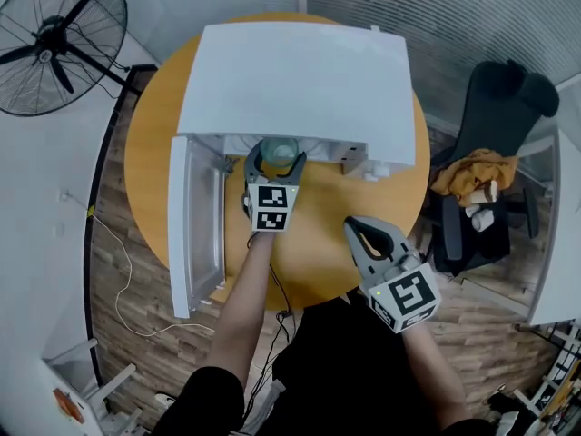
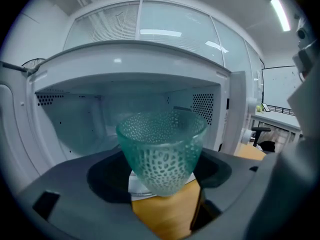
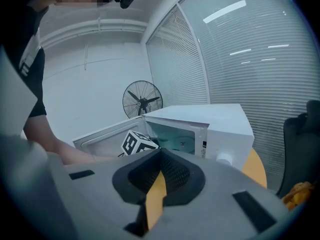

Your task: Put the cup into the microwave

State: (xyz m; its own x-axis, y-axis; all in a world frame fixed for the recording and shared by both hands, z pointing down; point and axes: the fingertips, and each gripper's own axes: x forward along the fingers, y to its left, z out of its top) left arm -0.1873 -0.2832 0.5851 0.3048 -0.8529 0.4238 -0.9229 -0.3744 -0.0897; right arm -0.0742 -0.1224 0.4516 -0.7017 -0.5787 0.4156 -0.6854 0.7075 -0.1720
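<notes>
A teal dimpled glass cup [image 1: 279,152] [image 2: 162,146] is upright between the jaws of my left gripper [image 1: 275,158] [image 2: 161,176], which is shut on it. The cup hangs just in front of the open cavity of the white microwave [image 1: 300,80] [image 2: 95,119], above the table. The microwave door [image 1: 189,234] is swung out to the left. My right gripper [image 1: 357,227] [image 3: 159,156] is shut with nothing in it, over the table's front right, pointing toward the microwave [image 3: 220,129].
The microwave stands on a round wooden table [image 1: 327,243]. A standing fan [image 1: 54,39] is on the floor at the far left. A black chair with an orange cloth [image 1: 477,173] stands to the right. A thin cable [image 1: 118,271] trails across the floor.
</notes>
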